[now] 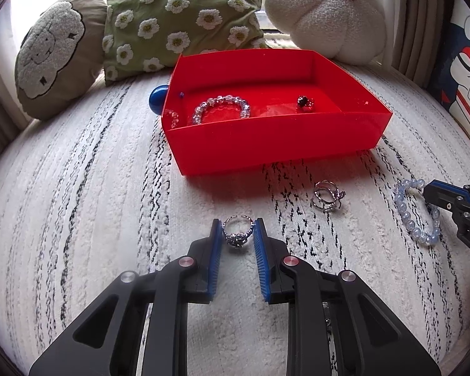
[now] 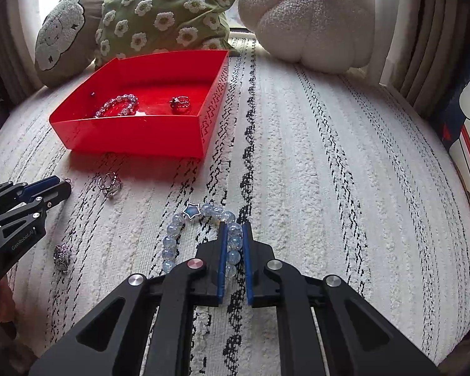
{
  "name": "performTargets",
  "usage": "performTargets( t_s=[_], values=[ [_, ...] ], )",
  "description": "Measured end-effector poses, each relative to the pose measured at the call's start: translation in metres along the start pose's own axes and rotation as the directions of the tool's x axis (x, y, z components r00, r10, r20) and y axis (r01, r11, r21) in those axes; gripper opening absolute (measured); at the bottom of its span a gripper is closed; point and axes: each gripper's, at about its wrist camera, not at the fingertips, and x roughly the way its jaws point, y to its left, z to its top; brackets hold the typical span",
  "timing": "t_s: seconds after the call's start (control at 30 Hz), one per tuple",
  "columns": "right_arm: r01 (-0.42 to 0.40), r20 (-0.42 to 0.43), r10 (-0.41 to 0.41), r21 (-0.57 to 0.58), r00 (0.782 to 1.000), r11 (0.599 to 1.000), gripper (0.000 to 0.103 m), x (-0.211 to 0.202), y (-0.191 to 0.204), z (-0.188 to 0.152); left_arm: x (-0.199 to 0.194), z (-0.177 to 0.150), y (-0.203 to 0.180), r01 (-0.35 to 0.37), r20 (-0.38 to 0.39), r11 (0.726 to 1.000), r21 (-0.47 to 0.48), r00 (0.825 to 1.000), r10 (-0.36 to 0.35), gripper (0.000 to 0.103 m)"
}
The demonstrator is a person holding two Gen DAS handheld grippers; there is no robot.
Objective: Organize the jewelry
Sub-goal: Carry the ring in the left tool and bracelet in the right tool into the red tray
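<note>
On rug, front of red tray: L gripper part open, straddling silver ring, not clamped. R gripper near shut on blue bracelet. We'd close L slow, centre ring btw pads, lift straight, w/o snagging pile.

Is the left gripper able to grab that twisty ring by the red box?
Probably yes. The twisty ring lies bare on the rug, nothing blocking it, but the left gripper already straddles another ring.
</note>
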Motion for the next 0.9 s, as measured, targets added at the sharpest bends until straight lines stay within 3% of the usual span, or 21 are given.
performTargets(
  t_s=[0.9],
  values=[
    [-0.119, 0.201, 0.127, -0.049, 0.971, 0.992, 0.010, -0.076, 0.020, 0.014, -0.068, 0.004, 0.000, 0.016, 0.146, 0.999, 0.028, 0.989, -0.020, 0.020]
  ],
)
